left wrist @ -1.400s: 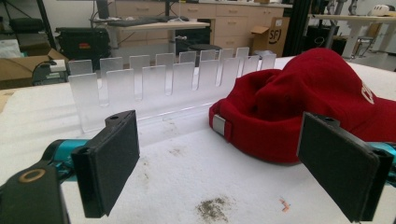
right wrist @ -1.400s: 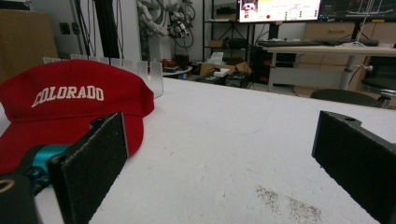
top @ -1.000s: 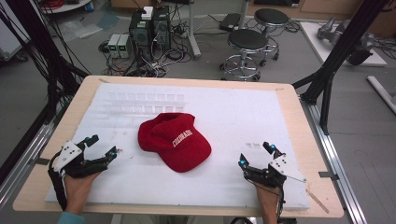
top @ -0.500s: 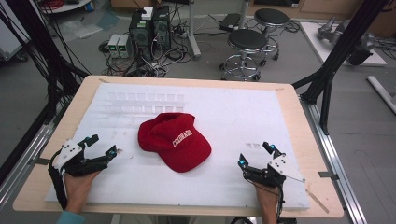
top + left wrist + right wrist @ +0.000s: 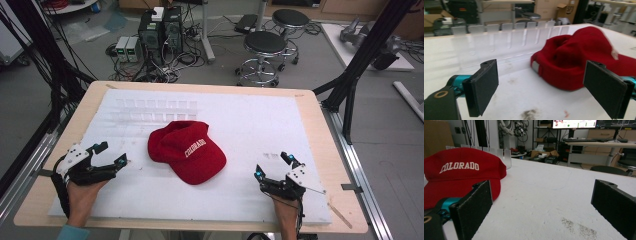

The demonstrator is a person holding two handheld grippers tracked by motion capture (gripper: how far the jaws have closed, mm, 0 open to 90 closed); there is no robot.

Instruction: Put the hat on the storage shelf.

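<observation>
The red cap [image 5: 187, 151] lies between both hand-held grippers — its far side cut off in the left gripper view. The left hand-held gripper [image 5: 111, 153] and right hand-held gripper [image 5: 273, 166] rest low on the white surface [image 5: 260, 120], jaws wide apart, empty.
</observation>
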